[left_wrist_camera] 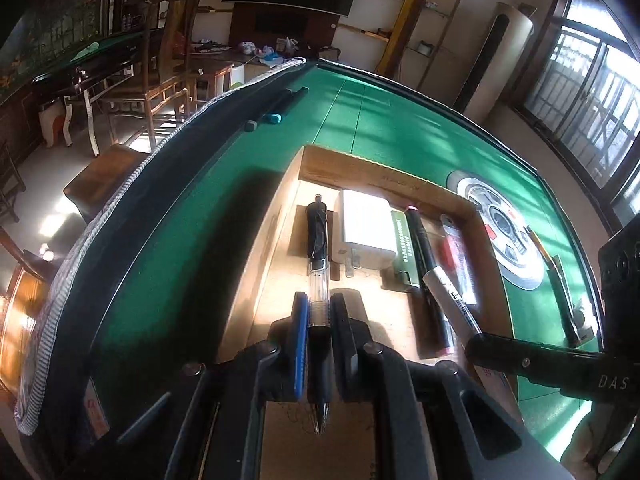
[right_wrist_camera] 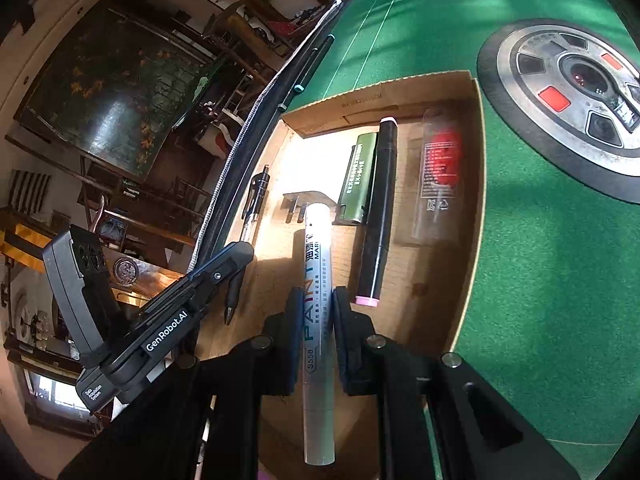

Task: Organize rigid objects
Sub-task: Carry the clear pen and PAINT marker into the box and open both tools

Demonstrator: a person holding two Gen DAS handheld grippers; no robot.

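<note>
Holding a ballpoint pen (left_wrist_camera: 319, 280) clamped in your left gripper (left_wrist_camera: 319, 344), you hover over the cardboard tray (left_wrist_camera: 384, 178) on the green table (left_wrist_camera: 192, 248). Your right gripper (right_wrist_camera: 316, 336) pinches a silver paint marker (right_wrist_camera: 317, 320) above the tray, beside a black marker (right_wrist_camera: 378, 216), a green lighter (right_wrist_camera: 357, 178) and a white charger (left_wrist_camera: 366, 234).

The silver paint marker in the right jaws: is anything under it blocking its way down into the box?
Nothing visible does. The paint marker hangs over bare cardboard box floor, between the white charger with the black pen on one side and the pink-tipped marker on the other.
</note>
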